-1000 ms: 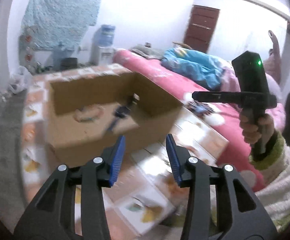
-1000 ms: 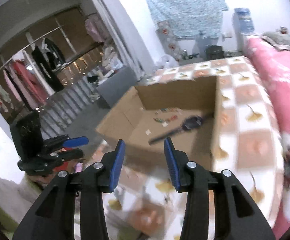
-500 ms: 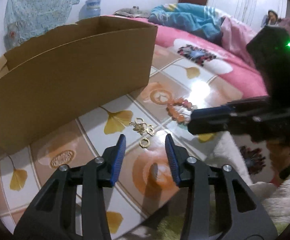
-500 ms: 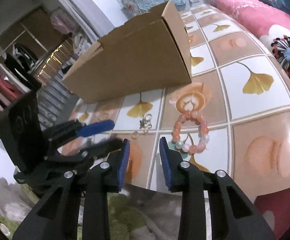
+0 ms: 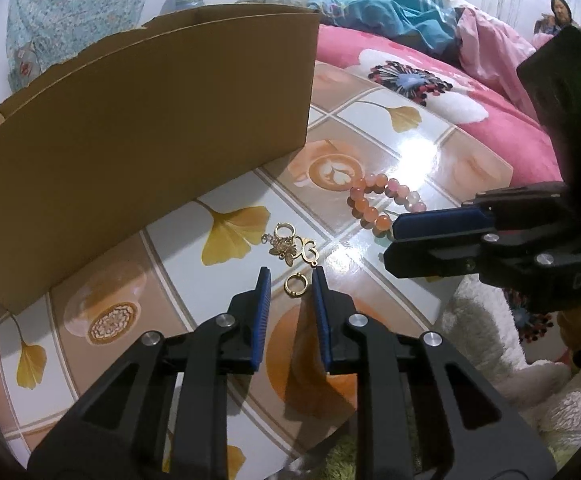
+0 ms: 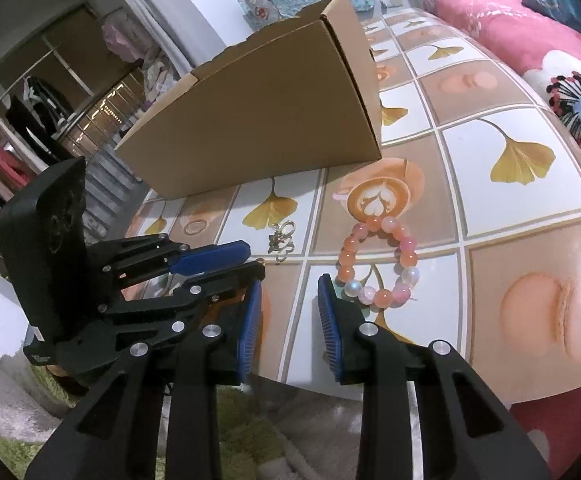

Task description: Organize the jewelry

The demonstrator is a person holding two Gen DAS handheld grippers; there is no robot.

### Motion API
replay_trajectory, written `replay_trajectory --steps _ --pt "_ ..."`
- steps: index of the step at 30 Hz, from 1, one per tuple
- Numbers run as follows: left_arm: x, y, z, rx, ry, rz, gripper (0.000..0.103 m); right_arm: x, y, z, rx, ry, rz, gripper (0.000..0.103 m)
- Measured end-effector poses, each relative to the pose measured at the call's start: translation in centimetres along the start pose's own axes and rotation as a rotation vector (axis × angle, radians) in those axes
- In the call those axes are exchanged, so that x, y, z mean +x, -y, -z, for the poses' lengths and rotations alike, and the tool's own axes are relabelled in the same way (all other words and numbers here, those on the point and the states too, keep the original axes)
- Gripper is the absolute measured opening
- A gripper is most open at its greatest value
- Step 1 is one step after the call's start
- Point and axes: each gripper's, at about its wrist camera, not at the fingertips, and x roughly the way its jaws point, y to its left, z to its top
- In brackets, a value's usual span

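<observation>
A small gold ring lies on the tiled tabletop, between the blue tips of my left gripper. Its jaws are closing, with a gap still on both sides of the ring. Just beyond sits a cluster of gold earrings and charms. An orange and pink bead bracelet lies to the right. My right gripper stands open and empty, its right fingertip beside the bracelet's near edge. The left gripper shows low at the left in the right wrist view.
A tall cardboard box stands on the table right behind the jewelry. A pink flowered bed borders the table's right side. White fluffy fabric and green carpet lie below the near table edge. A person is far back.
Both grippers have come down from above the box to the tabletop in front of it. The left jaws have narrowed around the gold ring; the right jaws narrowed a little.
</observation>
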Motion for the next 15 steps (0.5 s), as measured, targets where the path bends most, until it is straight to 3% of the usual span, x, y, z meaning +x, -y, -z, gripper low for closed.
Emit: replay_trajectory --steps 4,15 --pt "0.3 0.6 -0.3 0.035 0.007 -0.027 0.010 0.0 0.1 -0.1 0.007 0.003 0.005 0.029" --pt "-0.1 -0.6 0.1 0.008 0.018 -0.024 0.009 -0.2 -0.7 -0.6 -0.045 0.025 0.032 0.029"
